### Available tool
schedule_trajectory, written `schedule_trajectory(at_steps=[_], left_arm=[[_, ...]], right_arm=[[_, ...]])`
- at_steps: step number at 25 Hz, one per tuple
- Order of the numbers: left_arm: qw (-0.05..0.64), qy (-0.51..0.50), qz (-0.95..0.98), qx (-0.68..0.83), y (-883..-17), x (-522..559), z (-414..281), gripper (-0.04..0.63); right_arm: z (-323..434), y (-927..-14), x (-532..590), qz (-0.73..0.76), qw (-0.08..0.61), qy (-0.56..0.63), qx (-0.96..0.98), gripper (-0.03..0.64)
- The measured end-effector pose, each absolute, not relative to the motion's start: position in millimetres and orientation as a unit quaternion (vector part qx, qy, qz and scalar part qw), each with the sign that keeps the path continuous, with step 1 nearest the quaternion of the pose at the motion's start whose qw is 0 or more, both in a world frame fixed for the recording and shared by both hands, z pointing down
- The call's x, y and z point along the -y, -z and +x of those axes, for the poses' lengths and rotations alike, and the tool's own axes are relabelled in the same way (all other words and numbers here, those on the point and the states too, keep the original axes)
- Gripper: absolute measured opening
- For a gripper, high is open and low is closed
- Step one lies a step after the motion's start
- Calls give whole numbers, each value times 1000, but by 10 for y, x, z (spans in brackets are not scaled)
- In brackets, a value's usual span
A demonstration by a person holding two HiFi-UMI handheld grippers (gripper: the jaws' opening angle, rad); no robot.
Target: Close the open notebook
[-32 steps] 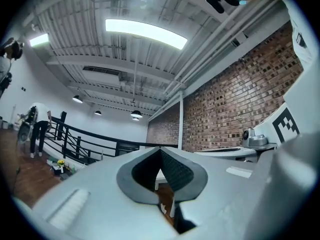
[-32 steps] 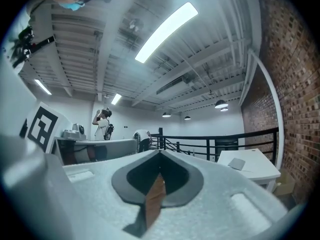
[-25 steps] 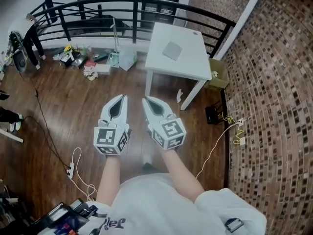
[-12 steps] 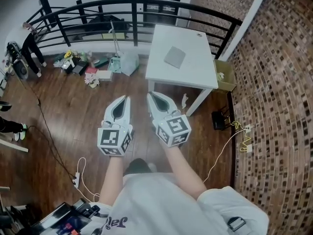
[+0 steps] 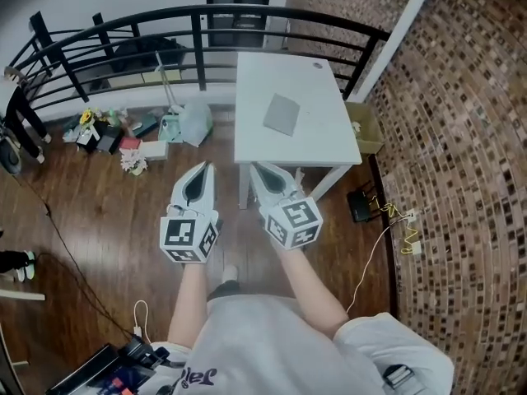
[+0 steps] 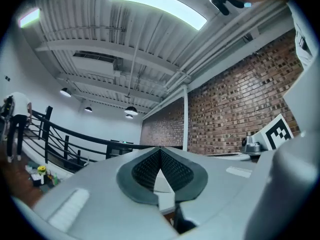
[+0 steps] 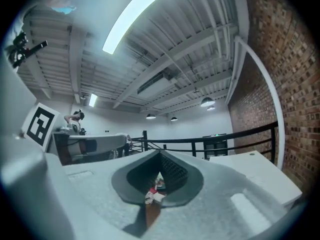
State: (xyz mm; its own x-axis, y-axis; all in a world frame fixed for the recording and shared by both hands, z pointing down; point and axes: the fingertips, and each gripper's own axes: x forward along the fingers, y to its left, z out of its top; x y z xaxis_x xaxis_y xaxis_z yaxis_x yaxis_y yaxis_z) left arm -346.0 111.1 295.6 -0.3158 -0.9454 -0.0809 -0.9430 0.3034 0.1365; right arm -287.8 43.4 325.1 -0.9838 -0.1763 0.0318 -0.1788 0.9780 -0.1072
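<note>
A grey notebook (image 5: 282, 113) lies flat on the white table (image 5: 329, 138) ahead of me; I cannot tell from here whether it lies open. Both grippers are held level over the wooden floor, short of the table's near edge. My left gripper (image 5: 205, 165) is shut with nothing in it, and its jaws meet at the tips in the left gripper view (image 6: 160, 149). Beside it, my right gripper (image 5: 253, 167) is also shut and empty, tips together in the right gripper view (image 7: 160, 153). The table's white top (image 7: 252, 166) shows at the right of that view.
A black curved railing (image 5: 165, 23) runs behind the table. Clutter (image 5: 123, 142) and a bag lie on the floor to the left. A cardboard box (image 5: 365, 130), a black adapter (image 5: 361, 206) and cables (image 5: 395, 225) lie by the brick wall (image 5: 461, 138) on the right.
I have walked toward the table, which now sits closer and more centred in the head view. Both grippers have stayed shut and side by side.
</note>
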Motion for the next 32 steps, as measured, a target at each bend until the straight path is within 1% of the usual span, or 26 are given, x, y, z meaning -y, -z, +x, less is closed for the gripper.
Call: schedule_trajectory(at_steps=[4,7,11,18,24,28,32], left_arm=[[-10,74,608,790,-2825,-762,-3967,15],[4,69,634,770,-2926,-451,-4131,15],[22,64,681,730,-3038,49,-4046,15],[38,57,708,703,-3201,855,-3947,15],[21,46,709,703,-3098,1729,-3911,15],[-5,52,700,712,-2878,1961,-4022,15],[-1,47,696,716,-2912,2482,-3988,15]], right_arm=[[-3235,-3020,56,143,-12,-37,989,-9],[-3314,-3066,216,171,-2,-34,985,-8],[-3273,-3287,495,212,23,-51,976,-8],[-3055,-3296,1337,266,11,-55,962,-8],[-3022,-3236,2324,271,-9,-63,961,-8],[-3148,-2946,2632,261,-32,-29,964,-8],[-3157,-2938,3047,245,-31,-24,969,-9]])
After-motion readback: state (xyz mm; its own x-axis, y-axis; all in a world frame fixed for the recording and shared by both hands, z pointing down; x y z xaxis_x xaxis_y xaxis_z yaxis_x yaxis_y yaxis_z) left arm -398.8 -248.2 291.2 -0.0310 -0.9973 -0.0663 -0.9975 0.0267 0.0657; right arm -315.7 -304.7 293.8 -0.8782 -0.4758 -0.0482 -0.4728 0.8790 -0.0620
